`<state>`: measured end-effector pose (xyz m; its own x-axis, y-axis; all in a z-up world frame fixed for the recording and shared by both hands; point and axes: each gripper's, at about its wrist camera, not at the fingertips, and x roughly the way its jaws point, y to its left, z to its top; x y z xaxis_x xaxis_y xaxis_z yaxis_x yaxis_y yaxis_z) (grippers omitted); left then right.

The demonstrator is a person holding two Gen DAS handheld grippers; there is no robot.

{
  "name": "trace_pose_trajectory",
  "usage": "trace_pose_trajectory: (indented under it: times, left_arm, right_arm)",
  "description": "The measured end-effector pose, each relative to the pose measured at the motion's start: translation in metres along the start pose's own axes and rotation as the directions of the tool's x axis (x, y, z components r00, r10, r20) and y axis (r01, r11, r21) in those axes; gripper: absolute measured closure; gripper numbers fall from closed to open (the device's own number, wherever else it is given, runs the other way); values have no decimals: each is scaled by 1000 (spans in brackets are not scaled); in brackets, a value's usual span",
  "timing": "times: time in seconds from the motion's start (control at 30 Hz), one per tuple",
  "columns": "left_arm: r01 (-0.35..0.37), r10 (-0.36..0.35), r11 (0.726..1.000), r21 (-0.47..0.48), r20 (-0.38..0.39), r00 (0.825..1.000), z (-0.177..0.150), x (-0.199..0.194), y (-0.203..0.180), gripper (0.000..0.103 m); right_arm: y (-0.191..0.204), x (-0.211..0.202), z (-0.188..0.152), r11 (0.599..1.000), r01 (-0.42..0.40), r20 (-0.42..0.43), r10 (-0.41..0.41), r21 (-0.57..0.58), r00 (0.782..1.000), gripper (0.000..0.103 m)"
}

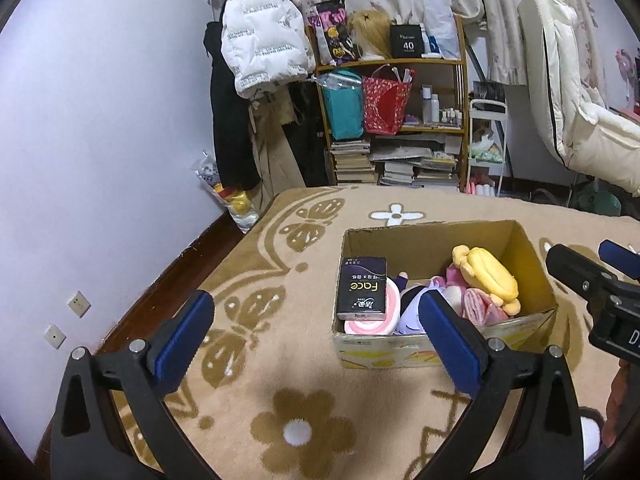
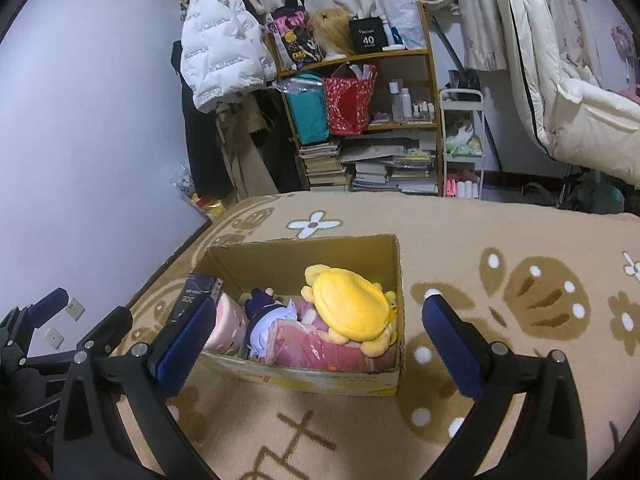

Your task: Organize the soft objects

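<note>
A: In the left wrist view we see our left gripper (image 1: 316,336) at the bottom of the frame, its blue pads spread wide and holding nothing.

B: In the right wrist view our right gripper (image 2: 318,322) stands equally wide and empty, low in the frame.

A: Just beyond the pads, at centre, sits the cardboard box (image 1: 516,320) on the tan flower-patterned blanket (image 1: 280,380).

B: Inside the box we note a yellow plush (image 2: 352,306) at the right, lying on pink plush pieces (image 2: 304,346); a purple-haired doll (image 2: 266,316) lies at mid-box.

A: At the box's left, a black tissue pack (image 1: 362,288) rests on a pink-and-white roll cushion (image 1: 372,322).

B: The bookshelf (image 2: 400,124) fills the upper centre.
</note>
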<state>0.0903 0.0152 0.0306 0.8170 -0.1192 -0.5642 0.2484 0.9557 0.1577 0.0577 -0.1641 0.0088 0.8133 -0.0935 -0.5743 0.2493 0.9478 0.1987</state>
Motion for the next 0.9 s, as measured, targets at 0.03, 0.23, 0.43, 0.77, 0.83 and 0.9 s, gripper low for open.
trace_pose_trajectory:
  times: [0.03, 0.23, 0.43, 0.77, 0.83, 0.9]
  left_arm:
    - [0, 0, 1000, -2, 3, 1000, 0, -3, 1, 2]
    - [-27, 24, 999, 43, 51, 998, 5, -36, 2, 2]
    - [-25, 22, 999, 43, 76, 997, 6, -63, 5, 2]
    - [-29, 27, 999, 30, 62, 998, -14, -84, 5, 2]
    - [-32, 30, 999, 32, 58, 998, -19, -85, 4, 2]
    - [-41, 39, 999, 31, 58, 998, -24, -85, 4, 2]
  right_arm:
    - [1, -4, 0, 1000, 2, 6, -2, -3, 1000, 0]
    - [5, -30, -4, 1000, 9, 27, -8, -22, 1000, 0]
    - [8, -57, -10, 999, -8, 46, 10, -37, 999, 0]
    - [2, -85, -24, 1000, -15, 74, 16, -19, 997, 0]
    - [1, -88, -27, 1000, -13, 79, 14, -15, 997, 0]
    - [0, -91, -31, 1000, -14, 88, 15, -8, 996, 0]
